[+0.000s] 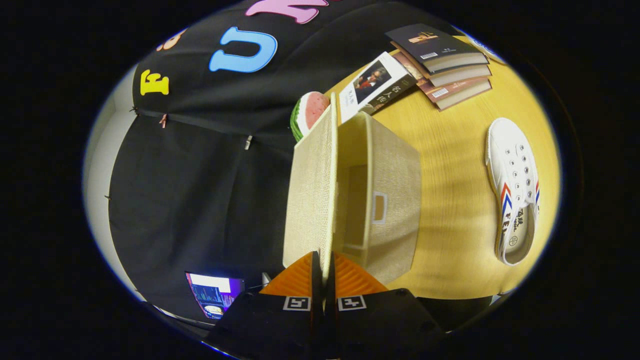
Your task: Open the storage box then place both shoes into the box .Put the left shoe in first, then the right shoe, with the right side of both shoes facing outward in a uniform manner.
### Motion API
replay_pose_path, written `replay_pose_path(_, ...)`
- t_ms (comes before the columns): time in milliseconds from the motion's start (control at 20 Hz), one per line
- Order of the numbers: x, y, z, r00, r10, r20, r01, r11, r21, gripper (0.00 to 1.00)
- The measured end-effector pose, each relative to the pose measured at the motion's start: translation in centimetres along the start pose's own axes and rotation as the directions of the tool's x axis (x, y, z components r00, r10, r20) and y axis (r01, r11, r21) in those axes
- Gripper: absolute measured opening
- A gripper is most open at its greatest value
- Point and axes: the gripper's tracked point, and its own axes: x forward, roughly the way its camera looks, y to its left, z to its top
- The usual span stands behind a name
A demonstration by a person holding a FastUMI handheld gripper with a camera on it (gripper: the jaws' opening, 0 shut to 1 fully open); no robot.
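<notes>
My gripper is shut on the edge of the beige fabric lid of the storage box. The lid is swung up and stands away from the box's mouth, so the bare beige inside of the box shows just beyond my fingers. A white canvas shoe with red and blue stripes lies on the wooden table a short way off to the side of the box, its opening turned towards me.
A stack of dark books and a single book with a portrait cover lie beyond the box. A watermelon-slice toy sits right behind the lid. A lit screen stands off the table near my fingers.
</notes>
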Motion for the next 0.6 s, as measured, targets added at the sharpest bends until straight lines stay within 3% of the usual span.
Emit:
replay_pose_path(250, -0.2, 6.7, -0.1, 0.997, 0.074, -0.004, -0.074, 0.996, -0.038, 0.05)
replay_pose_path(600, 4.0, 16.8, -0.8, 0.985, 0.164, -0.054, -0.170, 0.971, -0.170, 0.05)
